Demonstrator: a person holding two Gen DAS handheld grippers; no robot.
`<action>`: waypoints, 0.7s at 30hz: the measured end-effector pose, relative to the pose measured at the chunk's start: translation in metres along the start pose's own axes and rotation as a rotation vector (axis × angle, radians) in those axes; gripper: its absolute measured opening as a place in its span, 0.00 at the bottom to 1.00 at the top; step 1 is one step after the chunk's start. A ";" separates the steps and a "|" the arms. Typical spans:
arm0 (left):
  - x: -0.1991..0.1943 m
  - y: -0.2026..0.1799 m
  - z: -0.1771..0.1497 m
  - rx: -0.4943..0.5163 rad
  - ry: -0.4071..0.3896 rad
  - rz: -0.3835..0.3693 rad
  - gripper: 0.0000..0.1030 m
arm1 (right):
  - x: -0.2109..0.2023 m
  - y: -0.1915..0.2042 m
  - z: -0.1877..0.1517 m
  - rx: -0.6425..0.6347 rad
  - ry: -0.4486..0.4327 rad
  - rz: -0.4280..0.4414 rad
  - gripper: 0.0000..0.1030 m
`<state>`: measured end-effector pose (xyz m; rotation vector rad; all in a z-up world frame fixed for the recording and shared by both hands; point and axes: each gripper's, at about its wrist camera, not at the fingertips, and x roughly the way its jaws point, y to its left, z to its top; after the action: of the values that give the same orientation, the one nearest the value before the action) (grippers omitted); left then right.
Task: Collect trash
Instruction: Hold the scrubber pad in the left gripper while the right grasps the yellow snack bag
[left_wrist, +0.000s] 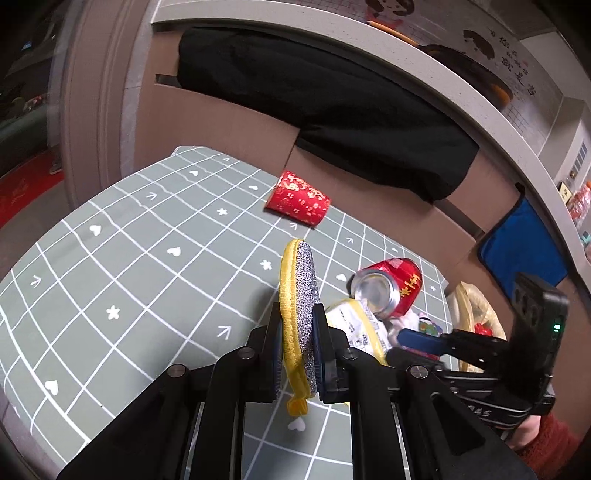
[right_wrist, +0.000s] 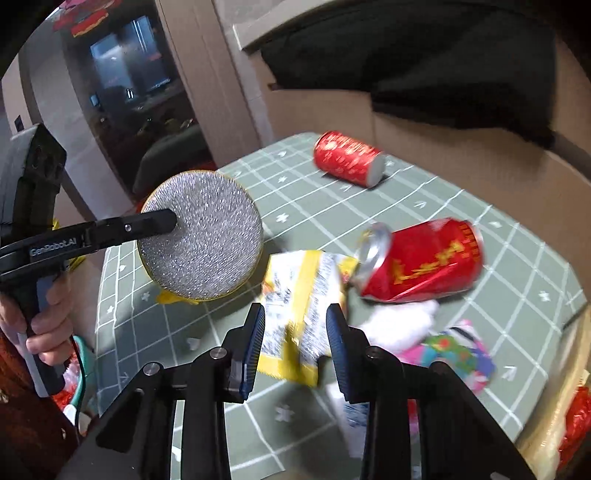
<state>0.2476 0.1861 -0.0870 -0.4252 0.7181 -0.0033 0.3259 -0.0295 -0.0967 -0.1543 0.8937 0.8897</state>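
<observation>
While both grippers hang over the green grid tablecloth (left_wrist: 129, 258), it looks like this:
Left gripper (left_wrist: 297, 354): fingers clamped on a round silver scrubber pad (left_wrist: 304, 295) with yellow trim, held on edge.
Right gripper (right_wrist: 295, 343): fingers apart, either side of a yellow-white wrapper (right_wrist: 299, 295), not squeezing it.
Crushed red can (right_wrist: 424, 258): on its side, just right of the wrapper.
Red paper cup (left_wrist: 297, 197): tipped over, far side by the cardboard box (left_wrist: 221, 122).

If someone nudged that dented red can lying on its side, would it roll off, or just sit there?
The dented can would probably wobble rather than roll cleanly, since its side is crushed. It looks empty, so likely light and easy to shove. The yellow wrapper and white tissue against it might also slow it.
</observation>
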 end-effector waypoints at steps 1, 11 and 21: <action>-0.001 0.001 -0.001 -0.004 0.001 0.002 0.14 | 0.007 0.003 0.001 -0.004 0.018 -0.018 0.38; -0.013 0.019 -0.004 -0.044 -0.010 0.021 0.14 | 0.049 0.006 0.003 0.032 0.102 -0.079 0.58; -0.017 0.019 -0.006 -0.059 -0.012 0.017 0.14 | 0.062 0.018 0.003 0.015 0.159 -0.116 0.80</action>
<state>0.2282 0.2039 -0.0872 -0.4750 0.7113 0.0368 0.3335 0.0218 -0.1362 -0.2647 1.0286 0.7702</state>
